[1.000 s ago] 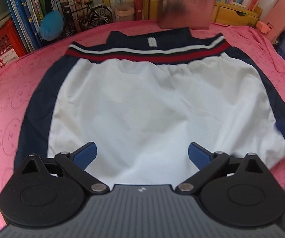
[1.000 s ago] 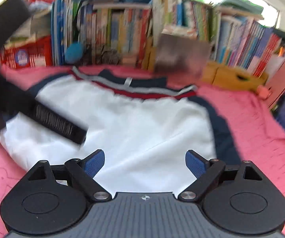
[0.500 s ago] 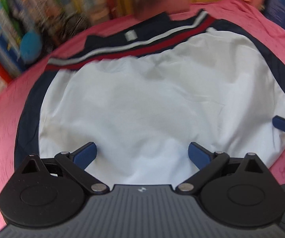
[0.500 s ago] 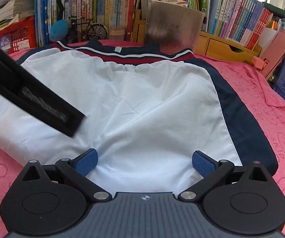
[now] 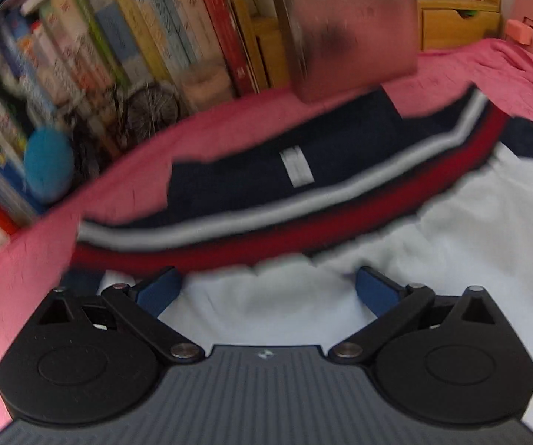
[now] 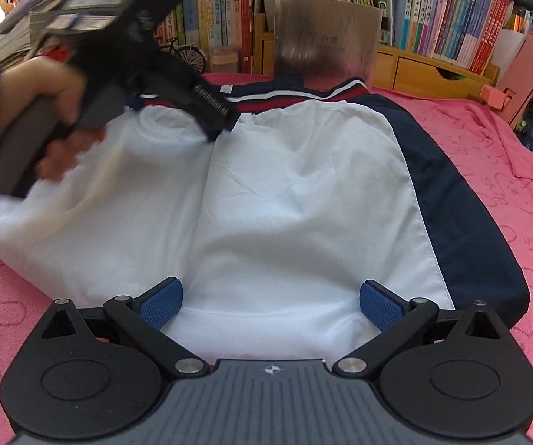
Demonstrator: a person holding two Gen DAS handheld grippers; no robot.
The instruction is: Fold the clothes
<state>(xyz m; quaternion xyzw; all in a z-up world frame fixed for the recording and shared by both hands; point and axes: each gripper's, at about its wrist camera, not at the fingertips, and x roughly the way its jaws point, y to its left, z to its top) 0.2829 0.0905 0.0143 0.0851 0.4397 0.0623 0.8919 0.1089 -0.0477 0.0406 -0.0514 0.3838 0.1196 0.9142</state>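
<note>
White shorts (image 6: 288, 193) with navy side panels and a red, white and navy waistband (image 5: 266, 222) lie flat on the pink cloth. My left gripper (image 5: 264, 291) is open and empty, low over the white fabric just below the waistband, towards its left end. It also shows in the right wrist view (image 6: 207, 111), held in a hand. My right gripper (image 6: 270, 302) is open and empty over the near hem of the shorts, right of the middle.
The pink cloth (image 6: 507, 170) covers the table. Behind stand a row of books (image 6: 452, 11), a brown board (image 6: 325, 33), wooden drawers (image 6: 429, 70), a small bicycle model (image 6: 188, 57) and a blue ball (image 5: 46, 163).
My left gripper has moved from the near hem across the shorts up to the waistband. My right gripper has stayed near the hem, both open.
</note>
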